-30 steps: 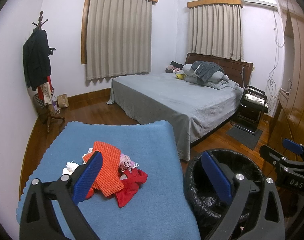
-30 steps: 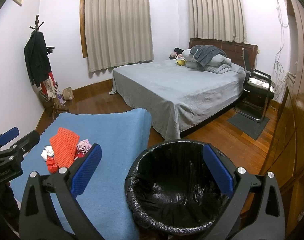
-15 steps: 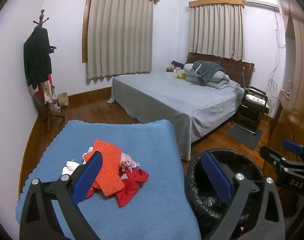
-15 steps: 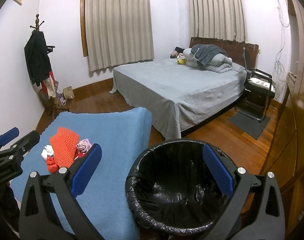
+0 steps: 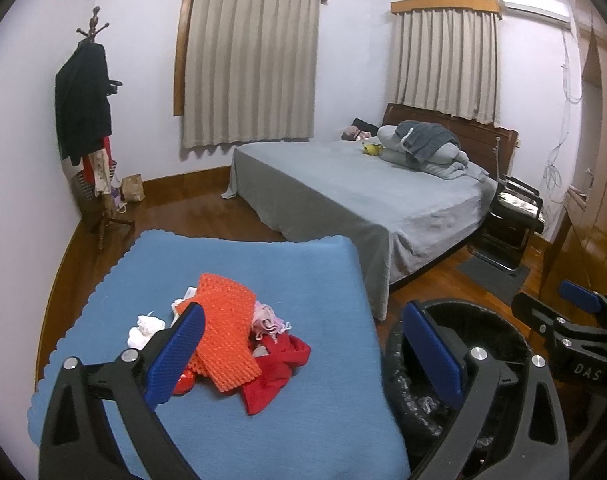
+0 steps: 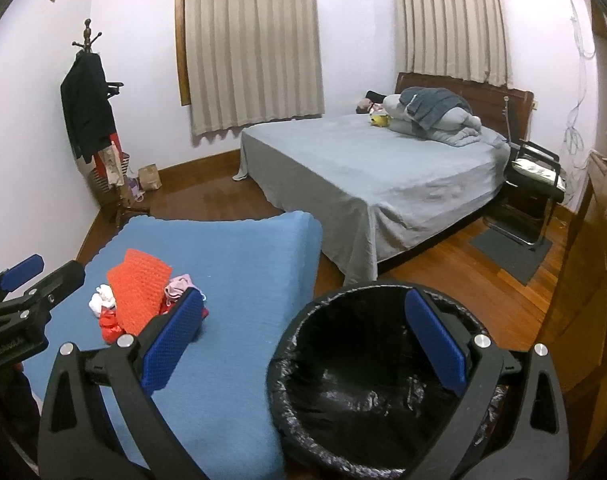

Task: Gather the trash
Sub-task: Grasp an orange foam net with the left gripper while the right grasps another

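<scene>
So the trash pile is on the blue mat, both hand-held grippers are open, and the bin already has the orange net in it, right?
Not quite. The orange net is not in the bin; it lies in the trash pile on the blue mat. The right wrist view shows only a black liner inside the bin. The rest is right: the left hand-held gripper and right hand-held gripper are both open.

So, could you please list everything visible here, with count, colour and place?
Foam net: one, orange, atop trash pile on mat.
Red scraps: some, red, pile's near side.
White tissue: some, white, pile's left.
Mat: one, blue, foreground.
Bin: one, black-lined, right of mat.
Bed: one, grey, centre.
Coat rack: one, wooden, left corner.
Chair: one, black, beside bed.
Curtains: two, beige, windows.
Left gripper: open.
Right gripper: open.
</scene>
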The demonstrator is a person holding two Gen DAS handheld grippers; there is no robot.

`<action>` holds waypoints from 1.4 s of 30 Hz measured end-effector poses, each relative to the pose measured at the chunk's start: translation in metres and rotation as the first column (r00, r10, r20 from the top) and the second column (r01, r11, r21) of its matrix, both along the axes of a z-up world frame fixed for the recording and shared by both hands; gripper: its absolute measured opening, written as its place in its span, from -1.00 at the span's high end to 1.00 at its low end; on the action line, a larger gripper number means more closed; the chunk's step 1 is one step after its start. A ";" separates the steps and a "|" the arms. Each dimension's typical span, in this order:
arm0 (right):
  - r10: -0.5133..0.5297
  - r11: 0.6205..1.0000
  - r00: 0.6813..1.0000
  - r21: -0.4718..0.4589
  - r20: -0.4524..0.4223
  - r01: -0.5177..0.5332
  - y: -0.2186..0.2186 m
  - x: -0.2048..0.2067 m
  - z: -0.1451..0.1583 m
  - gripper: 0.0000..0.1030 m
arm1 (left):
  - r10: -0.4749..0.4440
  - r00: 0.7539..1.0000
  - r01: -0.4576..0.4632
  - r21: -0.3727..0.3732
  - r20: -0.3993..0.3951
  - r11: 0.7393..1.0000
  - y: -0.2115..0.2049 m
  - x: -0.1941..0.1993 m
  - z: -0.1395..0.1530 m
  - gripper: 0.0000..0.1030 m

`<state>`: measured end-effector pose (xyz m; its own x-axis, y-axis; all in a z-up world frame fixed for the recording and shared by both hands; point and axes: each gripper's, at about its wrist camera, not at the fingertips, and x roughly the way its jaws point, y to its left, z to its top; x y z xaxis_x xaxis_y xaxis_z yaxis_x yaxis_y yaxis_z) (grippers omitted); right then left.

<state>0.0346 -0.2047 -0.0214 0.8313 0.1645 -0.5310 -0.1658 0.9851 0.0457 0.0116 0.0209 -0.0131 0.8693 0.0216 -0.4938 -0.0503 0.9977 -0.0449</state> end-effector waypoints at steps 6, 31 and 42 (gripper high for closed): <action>0.047 0.999 0.999 -0.014 0.010 -0.047 0.022 0.020 0.000 -0.90 | 0.045 0.999 -0.045 0.003 -0.016 0.999 0.016 0.008 -0.007 -0.88; 0.242 0.969 0.958 -0.014 -0.154 -0.247 0.140 0.150 -0.104 -0.66 | 0.177 0.982 -0.179 -0.020 -0.072 0.984 0.142 0.081 -0.097 -0.69; 0.254 0.964 0.951 -0.033 -0.175 -0.264 0.146 0.162 -0.118 -0.66 | 0.082 0.982 -0.100 -0.099 -0.172 0.990 0.135 0.115 -0.136 0.10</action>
